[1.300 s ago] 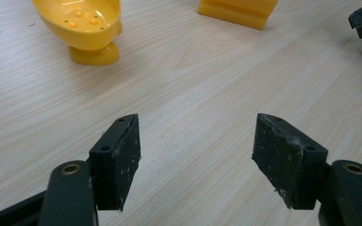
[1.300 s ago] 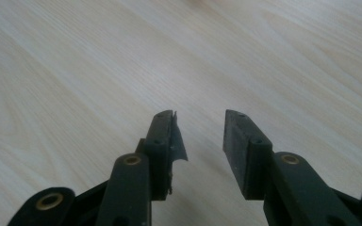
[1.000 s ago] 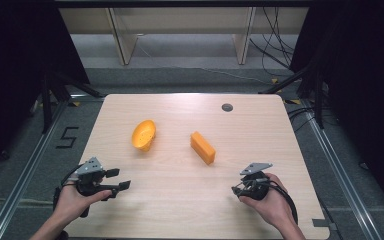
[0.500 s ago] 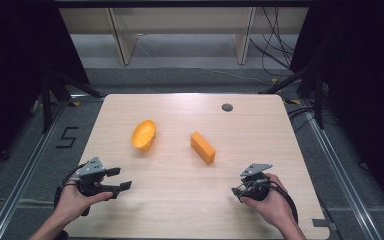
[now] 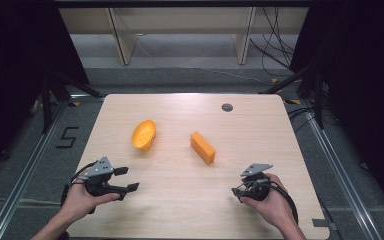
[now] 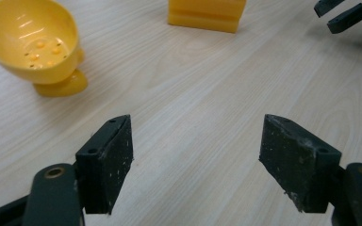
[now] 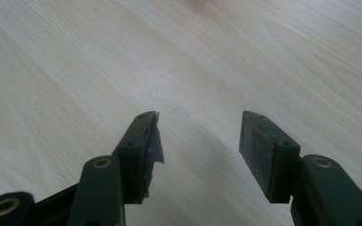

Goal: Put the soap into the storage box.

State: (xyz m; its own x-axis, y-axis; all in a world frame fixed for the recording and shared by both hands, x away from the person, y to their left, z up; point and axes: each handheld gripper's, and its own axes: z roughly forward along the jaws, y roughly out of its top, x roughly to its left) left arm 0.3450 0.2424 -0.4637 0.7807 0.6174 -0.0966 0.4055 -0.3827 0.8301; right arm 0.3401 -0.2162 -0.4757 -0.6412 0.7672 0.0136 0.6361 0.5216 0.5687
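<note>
High view: wooden table [image 5: 190, 200]; orange bowl [image 5: 144, 135] tipped on its side, left of centre; orange block [image 5: 202, 147] just right of centre. Floor marking "5" [image 5: 67, 137] at left. Left gripper [image 5: 126, 179] near left, right gripper [image 5: 236, 191] near right, both holding nothing.

Left gripper view: jaws spread wide, just been opening; bowl [image 6: 35, 44] far left, block [image 6: 206, 14] far centre.

Right gripper view: jaws apart, just been opening, over bare wood.

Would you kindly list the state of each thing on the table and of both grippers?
Orange bowl: tipped on its side, untouched.
Orange block: lying flat, untouched.
Left gripper: jaws just opening, wide apart, nothing between them.
Right gripper: jaws just opening, nothing between them.
</note>
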